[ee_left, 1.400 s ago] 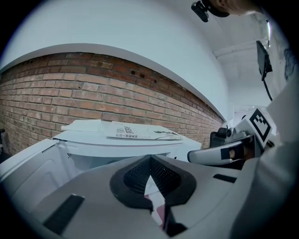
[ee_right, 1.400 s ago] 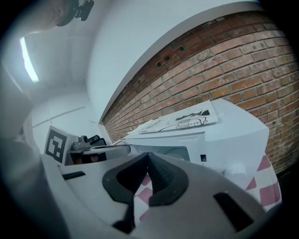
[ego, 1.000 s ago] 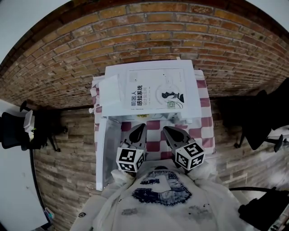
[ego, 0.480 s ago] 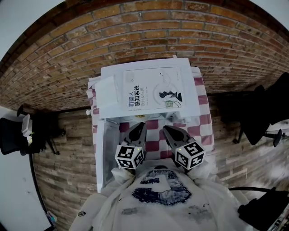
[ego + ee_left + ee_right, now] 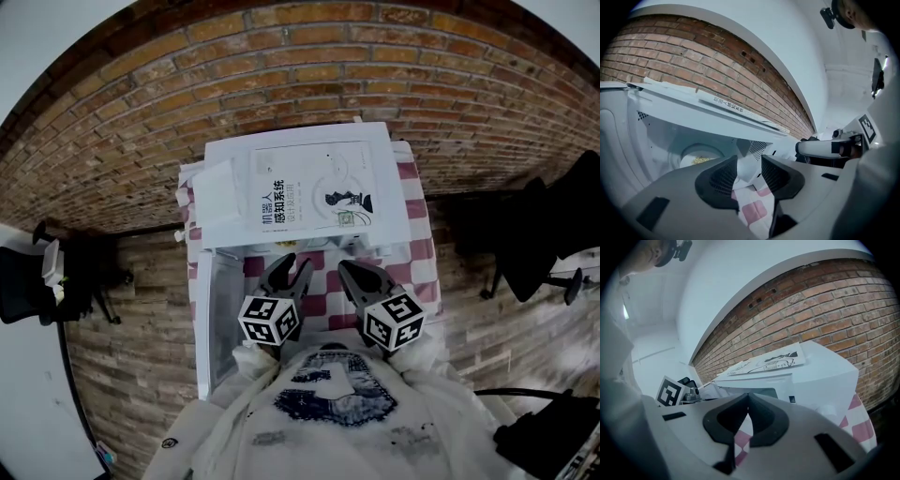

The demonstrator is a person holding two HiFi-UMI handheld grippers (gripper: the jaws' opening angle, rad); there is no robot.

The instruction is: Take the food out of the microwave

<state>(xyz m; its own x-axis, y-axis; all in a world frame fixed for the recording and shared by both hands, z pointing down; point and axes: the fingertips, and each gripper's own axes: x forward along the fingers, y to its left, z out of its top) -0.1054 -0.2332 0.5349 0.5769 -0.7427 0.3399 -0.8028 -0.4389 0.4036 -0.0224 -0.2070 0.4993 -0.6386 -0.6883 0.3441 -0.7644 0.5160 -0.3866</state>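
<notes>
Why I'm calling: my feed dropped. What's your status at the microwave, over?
Left gripper open, empty, jaws just been opening. Right gripper shut, empty. Yellow food on white plate inside open white microwave. Nothing seen blocking it.

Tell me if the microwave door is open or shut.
Open. The door stands swung out to the left, and the left gripper view sees the food inside.
</notes>
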